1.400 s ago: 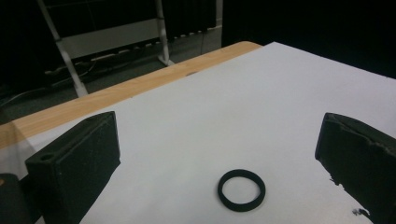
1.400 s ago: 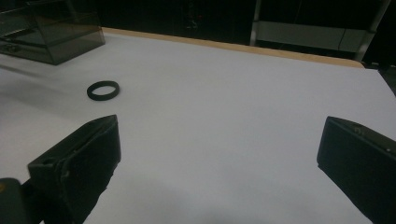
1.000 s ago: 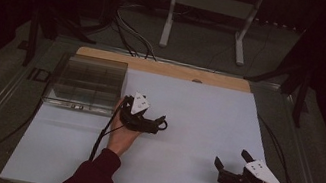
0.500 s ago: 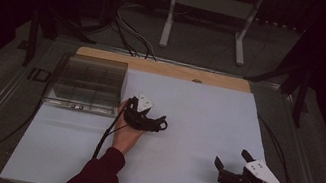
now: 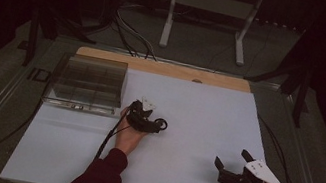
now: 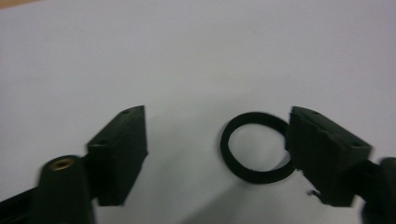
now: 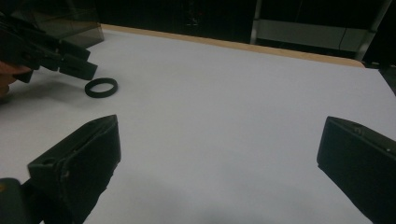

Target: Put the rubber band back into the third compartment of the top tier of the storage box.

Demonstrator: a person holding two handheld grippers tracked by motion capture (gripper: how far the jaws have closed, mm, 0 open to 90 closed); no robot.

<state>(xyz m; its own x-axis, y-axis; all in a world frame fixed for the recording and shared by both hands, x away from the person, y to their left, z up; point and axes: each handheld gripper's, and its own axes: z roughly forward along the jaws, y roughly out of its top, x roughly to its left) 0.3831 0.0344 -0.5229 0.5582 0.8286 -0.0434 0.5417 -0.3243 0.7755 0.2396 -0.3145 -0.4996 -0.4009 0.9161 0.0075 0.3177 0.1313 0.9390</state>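
A small black ring [image 6: 256,147] lies flat on the white table top [image 5: 197,118]. My left gripper [image 6: 215,116] stands open around it, and the ring rests close against the inner face of the right-hand jaw. From above, the left gripper [image 5: 151,120] is at mid-table with the ring [image 5: 161,123] at its tips. My right gripper [image 5: 231,160] is open near the front right corner and holds nothing. The right gripper view looks between its own open jaws [image 7: 219,126] to the ring [image 7: 101,87] and the left gripper [image 7: 56,56] at far left.
A clear plastic box with compartments [image 5: 86,83] stands at the table's back left, just behind the left gripper. A wooden strip [image 5: 165,68] runs along the far edge. Cables trail on the floor beyond. Bare white surface lies between the two grippers.
The left gripper has crept a little to the right, toward the ring. The ring stays where it was. The right gripper has not moved.
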